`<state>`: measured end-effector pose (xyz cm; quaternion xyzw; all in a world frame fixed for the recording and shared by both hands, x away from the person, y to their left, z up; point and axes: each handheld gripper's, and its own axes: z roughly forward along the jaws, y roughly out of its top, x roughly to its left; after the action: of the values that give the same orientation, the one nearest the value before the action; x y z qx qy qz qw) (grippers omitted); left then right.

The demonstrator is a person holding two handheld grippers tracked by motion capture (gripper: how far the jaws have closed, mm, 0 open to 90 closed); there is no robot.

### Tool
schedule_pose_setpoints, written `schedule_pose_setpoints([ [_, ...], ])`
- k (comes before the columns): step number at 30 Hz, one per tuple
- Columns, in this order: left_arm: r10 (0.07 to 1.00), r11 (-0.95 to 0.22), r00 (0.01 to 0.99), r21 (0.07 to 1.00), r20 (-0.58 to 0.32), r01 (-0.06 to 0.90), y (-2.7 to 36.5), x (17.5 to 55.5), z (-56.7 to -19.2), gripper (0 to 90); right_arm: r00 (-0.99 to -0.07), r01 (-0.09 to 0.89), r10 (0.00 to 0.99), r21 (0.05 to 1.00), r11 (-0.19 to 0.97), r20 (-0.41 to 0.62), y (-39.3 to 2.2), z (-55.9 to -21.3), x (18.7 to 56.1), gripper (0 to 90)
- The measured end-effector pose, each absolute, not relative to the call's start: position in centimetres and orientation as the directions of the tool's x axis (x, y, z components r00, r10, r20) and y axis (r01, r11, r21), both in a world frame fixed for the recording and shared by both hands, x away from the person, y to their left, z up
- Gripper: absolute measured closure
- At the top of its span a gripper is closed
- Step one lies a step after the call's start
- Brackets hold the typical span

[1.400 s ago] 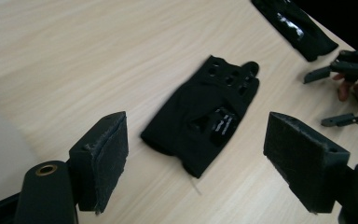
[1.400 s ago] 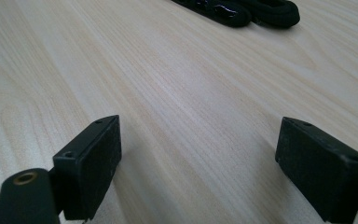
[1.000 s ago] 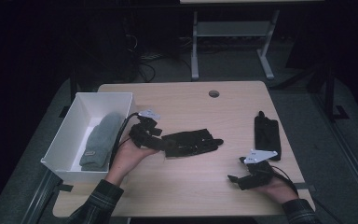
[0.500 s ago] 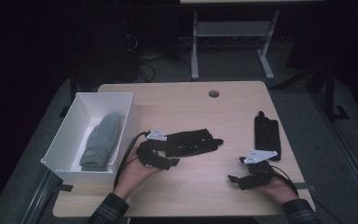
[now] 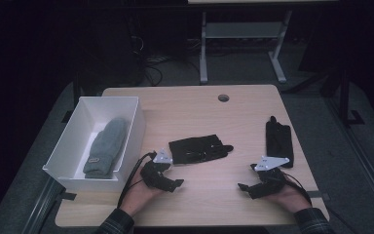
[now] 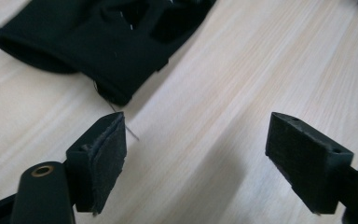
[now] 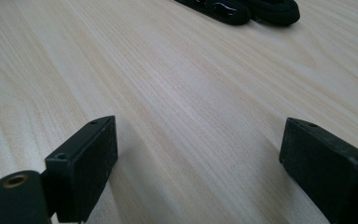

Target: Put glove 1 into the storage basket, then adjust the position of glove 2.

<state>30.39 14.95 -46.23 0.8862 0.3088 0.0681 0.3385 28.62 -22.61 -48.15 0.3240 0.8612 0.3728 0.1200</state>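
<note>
The left gripper point(image 5: 171, 184) is standing wide, jaws just opening, empty, near the black glove point(image 5: 197, 148). The right gripper point(image 5: 247, 188) is resting wide open, holding nothing.

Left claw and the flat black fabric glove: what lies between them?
Bare light wooden table only, in the left gripper view; the open left claw sits just short of the flat black fabric glove.

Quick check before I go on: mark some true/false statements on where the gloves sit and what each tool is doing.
1. The grey mitten lies in the white box. True.
2. The left tool is clamped on the middle black glove. False: open, nothing between the jaws, glove just ahead.
3. The right tool is open over bare table. True.
4. The right-hand black glove is stacked on the middle one. False: they lie apart.
</note>
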Motion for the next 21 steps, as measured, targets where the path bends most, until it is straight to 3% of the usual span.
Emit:
schedule_pose_setpoints([
  [2,0.586,-0.595,0.808,0.646,-0.058,0.478,15.0,30.2,-46.6,15.4,-0.761,0.468,0.648,0.722,0.511,0.035,-22.7,-48.1,28.6,16.9],
  [4,0.568,-0.609,0.823,0.659,-0.027,0.441,15.2,29.9,-46.9,14.0,-0.76,0.473,0.649,0.715,0.515,0.036,-22.9,-47.8,28.7,28.8],
  [5,0.55,-0.616,0.835,0.674,-0.001,0.407,15.4,29.6,-47.2,12.7,-0.752,0.483,0.658,0.712,0.51,0.038,-23.2,-47.3,28.9,42.2],
  [9,0.534,-0.588,0.845,0.719,0.001,0.371,15.9,29.5,-47.7,12.7,-0.737,0.471,0.676,0.732,0.492,0.019,-23.8,-46.3,29.5,63.4],
  [10,0.534,-0.588,0.845,0.719,0.001,0.371,15.9,29.5,-47.7,12.6,-0.737,0.471,0.676,0.732,0.492,0.019,-23.8,-46.3,29.5,63.4],
  [14,0.531,-0.589,0.848,0.719,0.0,0.368,16.0,29.5,-47.7,12.8,-0.677,0.508,0.735,0.734,0.45,0.018,-24.9,-45.0,31.8,90.0],
  [21,0.535,-0.586,0.845,0.721,0.0,0.371,16.0,29.5,-47.7,13.7,-0.607,0.533,0.795,0.748,0.396,0.012,-26.9,-44.1,34.1,90.0],
])
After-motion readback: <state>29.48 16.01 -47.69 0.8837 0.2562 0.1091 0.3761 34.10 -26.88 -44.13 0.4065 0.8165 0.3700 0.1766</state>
